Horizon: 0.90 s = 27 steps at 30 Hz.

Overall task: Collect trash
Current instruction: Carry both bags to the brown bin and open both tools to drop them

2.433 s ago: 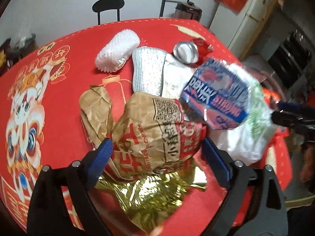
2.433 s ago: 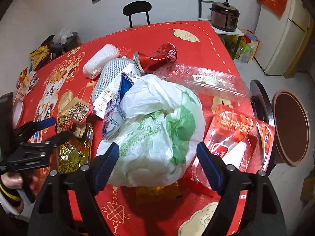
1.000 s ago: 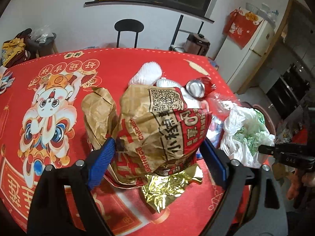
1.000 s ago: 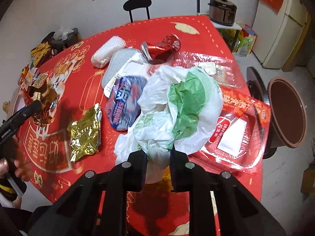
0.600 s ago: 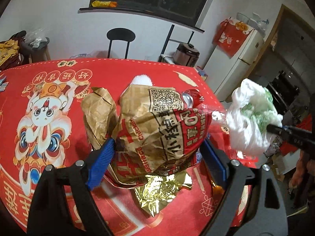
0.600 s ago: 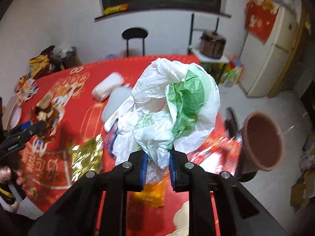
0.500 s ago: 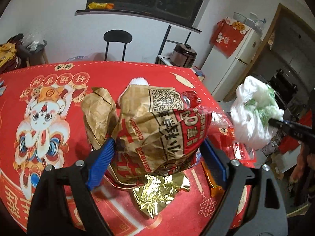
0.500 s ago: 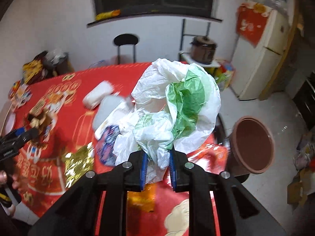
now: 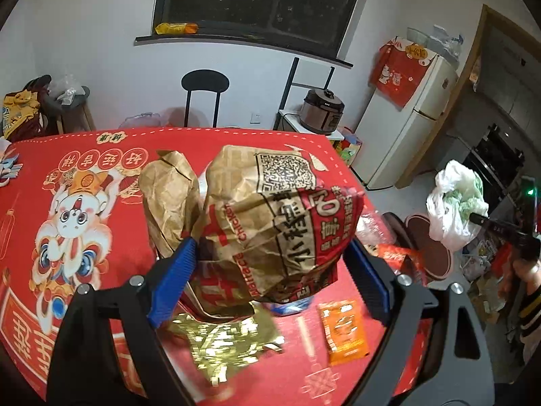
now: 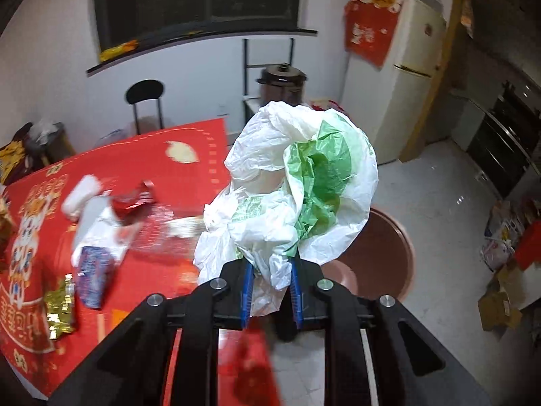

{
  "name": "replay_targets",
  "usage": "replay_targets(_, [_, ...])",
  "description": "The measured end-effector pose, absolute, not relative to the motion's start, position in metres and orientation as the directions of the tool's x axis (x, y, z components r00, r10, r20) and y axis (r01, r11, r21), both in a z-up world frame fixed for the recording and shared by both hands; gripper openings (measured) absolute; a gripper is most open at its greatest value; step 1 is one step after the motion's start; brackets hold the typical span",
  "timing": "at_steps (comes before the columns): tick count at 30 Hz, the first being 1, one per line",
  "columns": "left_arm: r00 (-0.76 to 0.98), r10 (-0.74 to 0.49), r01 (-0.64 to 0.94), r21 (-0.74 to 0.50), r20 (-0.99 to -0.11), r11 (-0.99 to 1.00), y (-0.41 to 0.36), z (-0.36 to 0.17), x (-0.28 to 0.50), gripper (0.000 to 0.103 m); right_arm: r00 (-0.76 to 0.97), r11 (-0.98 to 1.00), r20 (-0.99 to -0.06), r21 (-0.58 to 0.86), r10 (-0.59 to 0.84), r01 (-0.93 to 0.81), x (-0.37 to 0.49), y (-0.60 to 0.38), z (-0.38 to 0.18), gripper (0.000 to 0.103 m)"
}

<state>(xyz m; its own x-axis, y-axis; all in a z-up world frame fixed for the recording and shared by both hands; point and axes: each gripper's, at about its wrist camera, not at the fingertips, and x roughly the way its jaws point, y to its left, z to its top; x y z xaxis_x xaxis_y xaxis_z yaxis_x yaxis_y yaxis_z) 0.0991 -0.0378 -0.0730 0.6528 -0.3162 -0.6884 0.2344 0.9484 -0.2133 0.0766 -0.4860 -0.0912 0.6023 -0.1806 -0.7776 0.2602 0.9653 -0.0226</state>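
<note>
1. On the left, we see our left hand-held gripper (image 9: 270, 270) with its jaws spread wide and clamped on a crumpled brown paper bag (image 9: 270, 216), which fills the whole gap between the blue pads and is held up off the red surface (image 9: 101, 155).
2. A second lobe of that brown paper sticks up just left of the main bulk, above the left pad.
3. Below the bag, one gold foil wrapper (image 9: 223, 341) lies on the surface, and one orange sachet (image 9: 345, 328) lies just right of it, apart from it.
4. Further right, our right hand-held gripper (image 10: 270, 291) has its jaws close together, pinched on the tail of one white and green plastic bag (image 10: 297, 186), which billows up above the pads.
5. The plastic bag hangs past the surface's edge, in front of one round brown bin (image 10: 382, 257) that stands on the floor.
6. In the right wrist view, the trash on the surface is blurred: we count one blue wrapper (image 10: 94, 270), one white roll (image 10: 81, 196), one red crushed can (image 10: 135, 196) and a clear plastic tray (image 10: 159, 230).
7. At the far right of the left wrist view, the person's hand (image 9: 524, 270) grips the right tool's handle.
</note>
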Motion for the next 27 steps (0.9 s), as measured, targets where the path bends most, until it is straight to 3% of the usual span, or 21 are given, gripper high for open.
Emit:
replay_targets(10, [0.645, -0.367, 0.294, -0.225, -0.671, 0.929, -0.150, -0.058, 0.104, 0.087, 0.530, 0.939, -0.824, -0.010, -0.202, 0.343, 0.085, -0.595, -0.137, 0.020])
replay_targets(13, [0.638, -0.378, 0.323, -0.214, -0.671, 0.922, -0.176, -0.056, 0.106, 0.087, 0.501, 0.941, -0.842, -0.023, -0.201, 0.338, 0.091, -0.609, -0.150, 0.024])
replay_targets(15, [0.632, -0.386, 0.337, -0.210, -0.672, 0.918, -0.189, -0.056, 0.108, 0.087, 0.493, 0.940, -0.846, -0.028, -0.204, 0.341, 0.094, -0.616, -0.155, 0.029])
replay_targets(20, [0.614, -0.415, 0.388, -0.201, -0.671, 0.900, -0.226, -0.054, 0.111, 0.087, 0.516, 0.936, -0.829, -0.027, -0.217, 0.351, 0.090, -0.623, -0.149, 0.055])
replay_targets(27, [0.574, -0.471, 0.481, -0.190, -0.670, 0.856, -0.270, -0.053, 0.117, 0.087, 0.552, 0.925, -0.795, -0.030, -0.252, 0.378, 0.070, -0.635, -0.127, 0.077])
